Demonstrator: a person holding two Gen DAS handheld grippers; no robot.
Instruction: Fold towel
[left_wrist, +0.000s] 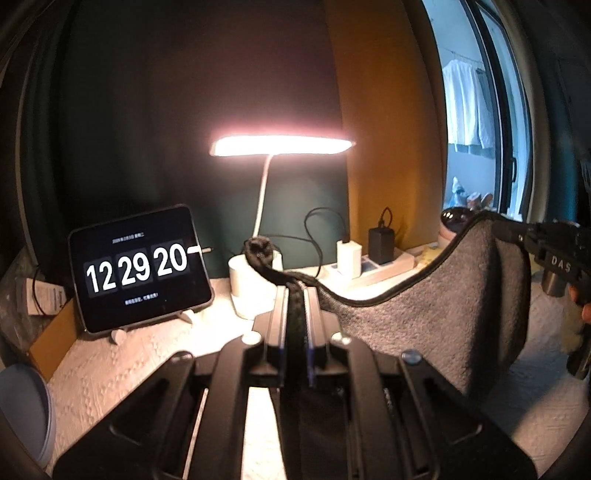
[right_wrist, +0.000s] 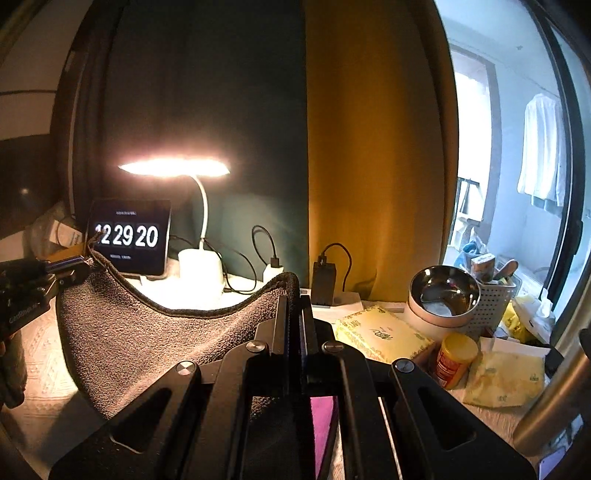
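Note:
A grey towel (left_wrist: 424, 317) with a dark hem hangs in the air between my two grippers, sagging in the middle above the white textured table cover (left_wrist: 122, 365). My left gripper (left_wrist: 295, 291) is shut on one top corner of the towel; the corner's tip curls up past the fingertips. My right gripper (right_wrist: 293, 295) is shut on the other top corner of the towel (right_wrist: 155, 343). Each gripper shows in the other's view: the right one at the right edge (left_wrist: 517, 232), the left one at the left edge (right_wrist: 74, 264).
At the back stand a lit white desk lamp (left_wrist: 277, 146), a tablet clock (left_wrist: 138, 269), and a power strip with chargers (left_wrist: 373, 264). On the right are a steel bowl (right_wrist: 443, 291), a white basket (right_wrist: 491, 302), a yellow tissue pack (right_wrist: 384, 332), and a jar (right_wrist: 454, 360).

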